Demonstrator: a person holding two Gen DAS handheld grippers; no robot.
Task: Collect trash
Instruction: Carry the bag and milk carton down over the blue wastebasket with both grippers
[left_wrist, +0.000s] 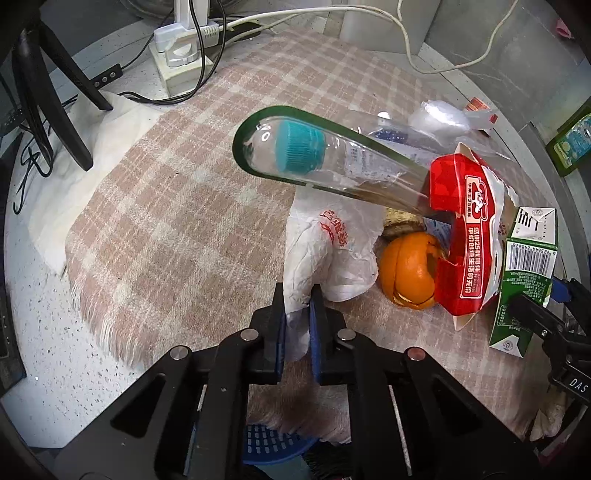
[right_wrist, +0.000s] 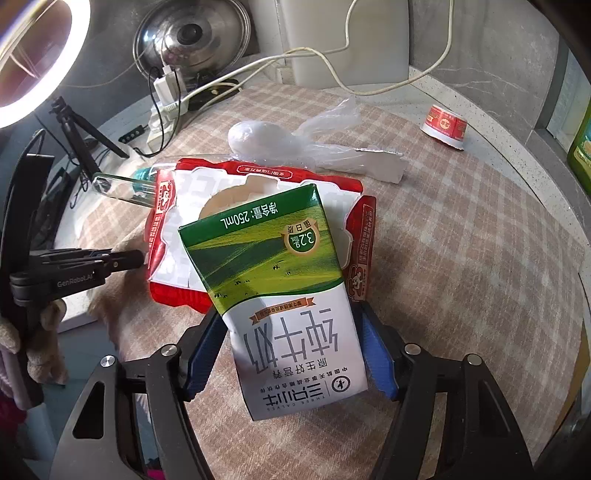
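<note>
- A round speckled table (left_wrist: 48, 369) under a pink checked cloth (left_wrist: 177, 229), with cables and a power strip (left_wrist: 184, 40) at the back.
- Left gripper (left_wrist: 297, 321) is pressed together, pinching a corner of the crumpled white wrapper (left_wrist: 332, 243) lying on the cloth.
- Right gripper (right_wrist: 291, 350) has its blue pads against both sides of the green-and-white milk carton (right_wrist: 280, 291); the carton leans on the red box (right_wrist: 354, 236).
- Orange peel (left_wrist: 410, 271) sits between wrapper and red box.
- A clear bottle (left_wrist: 295, 151) with a teal cap lies behind them.
- A clear bag (right_wrist: 295, 144) and a small red cup (right_wrist: 445, 125) lie farther off.
</note>
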